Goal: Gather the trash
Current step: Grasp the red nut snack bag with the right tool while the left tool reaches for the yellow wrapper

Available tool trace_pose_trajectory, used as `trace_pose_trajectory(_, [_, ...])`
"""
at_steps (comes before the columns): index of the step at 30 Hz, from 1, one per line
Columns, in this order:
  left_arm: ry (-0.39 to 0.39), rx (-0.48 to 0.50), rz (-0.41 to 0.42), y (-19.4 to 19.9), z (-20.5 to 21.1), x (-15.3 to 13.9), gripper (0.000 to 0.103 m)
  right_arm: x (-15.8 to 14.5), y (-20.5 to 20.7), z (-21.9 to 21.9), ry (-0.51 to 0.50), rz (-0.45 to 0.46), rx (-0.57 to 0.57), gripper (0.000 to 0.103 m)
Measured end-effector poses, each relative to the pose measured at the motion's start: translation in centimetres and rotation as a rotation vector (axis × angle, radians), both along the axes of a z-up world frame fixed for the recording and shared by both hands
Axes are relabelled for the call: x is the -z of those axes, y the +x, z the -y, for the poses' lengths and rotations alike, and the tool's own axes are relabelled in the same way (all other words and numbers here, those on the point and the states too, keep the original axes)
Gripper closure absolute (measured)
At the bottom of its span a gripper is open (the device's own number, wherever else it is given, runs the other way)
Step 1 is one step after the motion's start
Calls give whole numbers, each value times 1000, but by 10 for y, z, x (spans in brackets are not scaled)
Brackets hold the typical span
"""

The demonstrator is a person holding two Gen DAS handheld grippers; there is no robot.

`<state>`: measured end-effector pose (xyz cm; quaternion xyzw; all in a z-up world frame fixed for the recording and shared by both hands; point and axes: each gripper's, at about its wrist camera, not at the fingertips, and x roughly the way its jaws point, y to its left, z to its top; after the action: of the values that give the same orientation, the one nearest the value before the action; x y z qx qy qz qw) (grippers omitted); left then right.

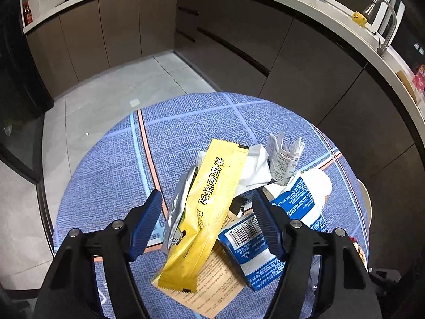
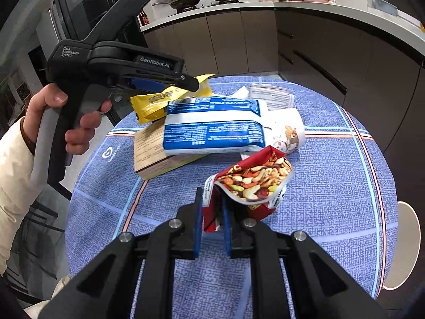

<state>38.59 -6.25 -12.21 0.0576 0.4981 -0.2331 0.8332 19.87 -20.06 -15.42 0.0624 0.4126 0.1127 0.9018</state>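
Over the blue tablecloth (image 1: 111, 186), yellow wrapper (image 1: 209, 202) lies between left gripper (image 1: 207, 207) pads, untouched.

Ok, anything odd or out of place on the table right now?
Only the trash: yellow wrapper slanted across a brown card, beside a blue-and-white bag. Right gripper pinches the torn nut packet. No spill visible.

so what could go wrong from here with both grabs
1. The left hand-held gripper straddles the yellow wrapper, which lies across a silver wrapper and the blue bag. Closing may catch a neighbour or drag the pile.
2. The right hand-held gripper pinches only a corner of the nut bag, so the bag could slip out when lifted.
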Motion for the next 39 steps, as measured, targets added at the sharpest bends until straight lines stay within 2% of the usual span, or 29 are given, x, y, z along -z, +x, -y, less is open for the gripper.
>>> trace_pose_trajectory(2, [5, 1, -6, 1, 2, 3, 52, 1, 2, 3, 2, -4, 7, 89])
trace_pose_trajectory(4, [13, 3, -21, 3, 4, 7, 75, 1, 1, 5, 5, -4, 14, 89])
trace_pose_trajectory(5, [10, 5, -27, 3, 4, 8, 77, 1, 2, 6, 7, -4, 17, 89])
trace_pose_trajectory(6, [0, 9, -33, 3, 4, 8, 90, 1, 1, 7, 8, -3, 19, 89])
trace_pose_trajectory(7, [-6, 7, -33, 1, 2, 7, 93, 1, 0, 8, 8, -1, 21, 89])
trace_pose_trajectory(18, [-107, -23, 27, -47, -34, -27, 93, -5, -6, 19, 61, 9, 31, 89])
trace_pose_trajectory(21, [-202, -20, 3, -60, -46, -36, 87, -8, -8, 22, 66, 16, 31, 89])
trace_pose_trajectory(22, [-207, -18, -2, -61, -46, -36, 86, -9, -8, 22, 67, 17, 33, 89])
trace_pose_trajectory(26, [-156, 25, 24, -73, -35, -38, 83, -13, -12, 23, 68, 30, 25, 89])
trace_pose_trajectory(28, [-130, 24, 30, -78, -32, -36, 61, -14, -14, 23, 66, 34, 23, 89])
trace_pose_trajectory(31, [-101, 34, 36, -88, -32, -30, 60, -16, -17, 25, 66, 38, 22, 89])
trace_pose_trajectory(38, [-108, 57, 6, -127, -42, -17, 60, -14, -22, 31, 81, 37, 23, 89])
trace_pose_trajectory(39, [-105, 60, 9, -132, -43, -15, 57, -14, -21, 31, 82, 36, 21, 89])
